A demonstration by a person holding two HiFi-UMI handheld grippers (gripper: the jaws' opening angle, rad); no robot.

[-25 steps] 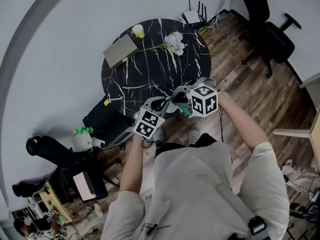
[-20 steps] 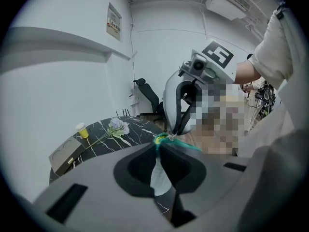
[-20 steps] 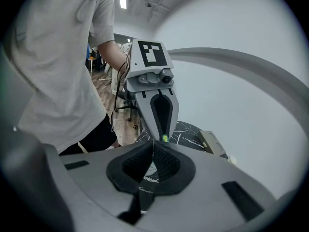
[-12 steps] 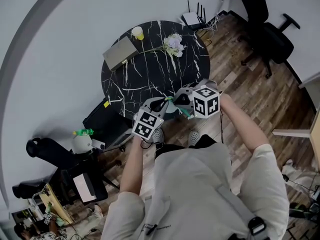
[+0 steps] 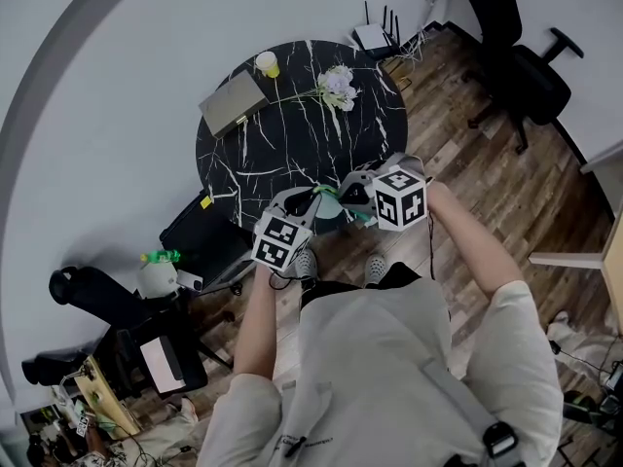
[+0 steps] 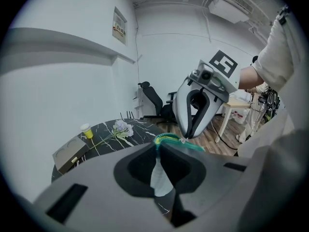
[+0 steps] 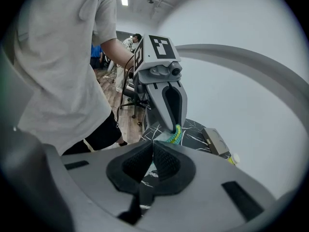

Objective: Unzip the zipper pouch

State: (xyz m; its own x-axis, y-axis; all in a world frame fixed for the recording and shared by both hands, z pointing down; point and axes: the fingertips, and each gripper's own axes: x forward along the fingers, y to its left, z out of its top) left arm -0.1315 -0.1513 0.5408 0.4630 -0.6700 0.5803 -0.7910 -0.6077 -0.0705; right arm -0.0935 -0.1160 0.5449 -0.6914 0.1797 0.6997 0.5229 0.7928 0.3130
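A small pale zipper pouch (image 5: 329,205) with a green zipper (image 6: 170,139) hangs in the air between both grippers, over the near edge of the round black table (image 5: 292,149). My left gripper (image 5: 311,197) is shut on the pouch's pale fabric (image 6: 161,178) at one end of the zipper. My right gripper (image 5: 345,195) faces it, jaws shut on the zipper pull (image 6: 183,140) at the green teeth. In the right gripper view the green zipper (image 7: 176,134) shows just beyond my closed right gripper (image 7: 153,148), under the left gripper's tips (image 7: 173,128).
On the marble table lie a flat box (image 5: 234,100), a yellow cup (image 5: 269,61) and a flower sprig (image 5: 339,84). Black office chairs stand at the top right (image 5: 526,76) and beside the table at the left (image 5: 209,241). Wooden floor lies below.
The left gripper has shifted slightly left and turned a little, so the two marker cubes stand a bit further apart. The right gripper has stayed in place.
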